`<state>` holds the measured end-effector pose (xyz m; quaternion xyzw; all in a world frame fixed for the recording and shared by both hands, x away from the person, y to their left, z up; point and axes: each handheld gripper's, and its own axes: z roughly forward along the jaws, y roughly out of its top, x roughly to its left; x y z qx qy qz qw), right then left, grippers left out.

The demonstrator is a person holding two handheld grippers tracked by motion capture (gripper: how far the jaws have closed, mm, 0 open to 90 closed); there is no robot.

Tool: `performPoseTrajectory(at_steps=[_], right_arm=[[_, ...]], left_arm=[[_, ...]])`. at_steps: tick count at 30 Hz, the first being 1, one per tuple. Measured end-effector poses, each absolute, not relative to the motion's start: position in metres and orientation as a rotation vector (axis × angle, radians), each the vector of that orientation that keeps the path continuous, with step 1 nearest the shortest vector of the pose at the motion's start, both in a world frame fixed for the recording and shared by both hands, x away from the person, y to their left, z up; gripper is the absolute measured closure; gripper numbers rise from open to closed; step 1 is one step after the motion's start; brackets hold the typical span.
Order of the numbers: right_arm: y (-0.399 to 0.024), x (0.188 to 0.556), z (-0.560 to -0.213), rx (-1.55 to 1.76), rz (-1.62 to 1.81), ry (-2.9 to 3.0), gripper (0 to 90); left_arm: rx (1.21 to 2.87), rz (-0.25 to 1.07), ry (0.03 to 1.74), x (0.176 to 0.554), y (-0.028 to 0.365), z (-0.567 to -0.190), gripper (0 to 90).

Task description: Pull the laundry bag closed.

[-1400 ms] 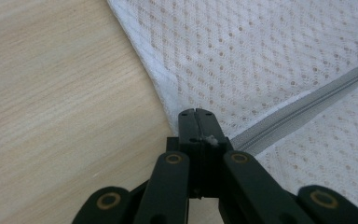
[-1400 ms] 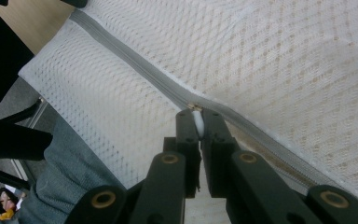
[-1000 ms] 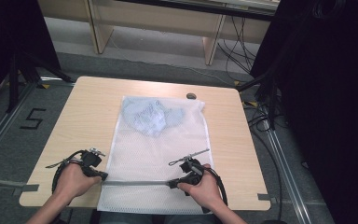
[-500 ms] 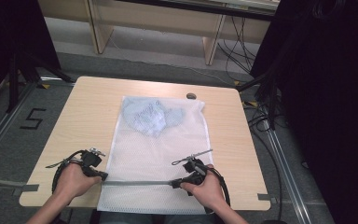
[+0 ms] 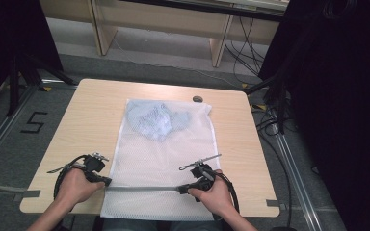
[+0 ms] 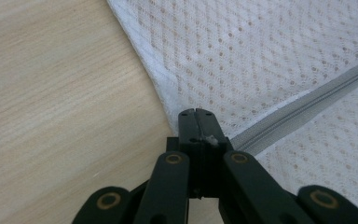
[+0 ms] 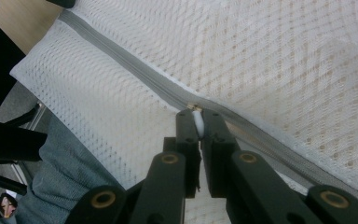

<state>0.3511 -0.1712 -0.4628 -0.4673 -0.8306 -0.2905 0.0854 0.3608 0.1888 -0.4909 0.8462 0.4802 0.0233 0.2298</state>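
Two grippers are working the near end of a white mesh laundry bag (image 5: 161, 159). In the lower middle of the right gripper view, the right gripper (image 7: 196, 119) is pinching the white pull tab (image 7: 198, 122) of the grey zipper (image 7: 135, 70); the left gripper (image 6: 196, 122) is clamping shut on the bag's edge beside the zipper's end. Light, limp and loosely woven, the bag is likely to bunch or slide unless anchored — the pull and the hemmed edge look the surest holds. A pale blue garment (image 5: 156, 119) is lying inside, toward the upper middle. The wooden desk (image 5: 91, 120) is looking smooth — cables are trailing over the grey floor (image 5: 9, 130).
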Motion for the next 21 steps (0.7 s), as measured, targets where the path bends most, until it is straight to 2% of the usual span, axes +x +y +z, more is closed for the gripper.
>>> performPoseTrajectory(at_steps=[21], right_arm=[[-0.1771, 0.3495, -0.4631, -1.41, -0.86, -2.48, 87.1]], left_arm=[[2.33, 0.068, 1.322, 0.3607, 0.1887, -0.4907, 90.0]])
